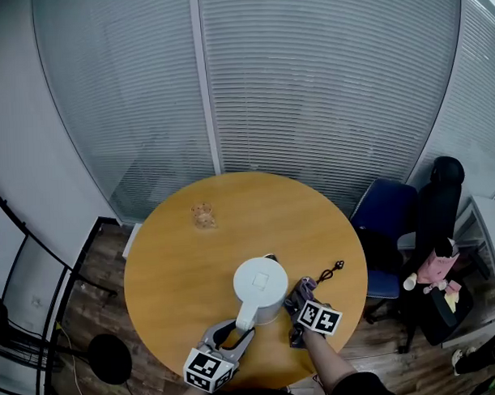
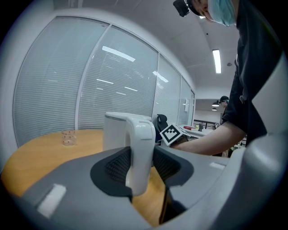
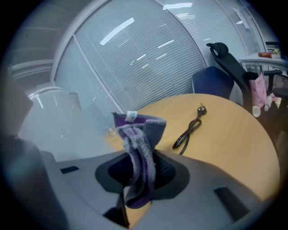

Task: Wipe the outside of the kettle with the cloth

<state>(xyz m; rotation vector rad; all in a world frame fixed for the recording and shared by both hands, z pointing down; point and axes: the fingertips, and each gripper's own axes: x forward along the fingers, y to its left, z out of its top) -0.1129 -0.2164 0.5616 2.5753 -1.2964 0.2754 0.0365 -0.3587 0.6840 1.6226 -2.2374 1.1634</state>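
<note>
The kettle (image 1: 260, 288), white and upright, stands on the round wooden bench (image 1: 173, 260) in the lower middle of the head view, with its handle (image 1: 244, 316) turned toward the bottom edge. The left gripper (image 1: 236, 334) comes in from below, and its fingers (image 2: 113, 165) are clamped on that handle, one on each side.

The grey and purple cloth (image 1: 300, 294) is pinched between the fingers (image 3: 167, 173) of the right gripper (image 1: 300, 304), just right of the kettle body. From the cloth, the kettle wall lies to the left. In the right gripper view the wall fills the left edge as a pale blur, close by. Whether cloth and wall touch, I cannot tell. I judge the wipe must press leftward against that upright side.

The kettle's base and far side are hidden. A black power cord (image 1: 326, 272) lies just beyond the right gripper. A small glass (image 1: 203, 214) stands well apart at the bench's upper left.
</note>
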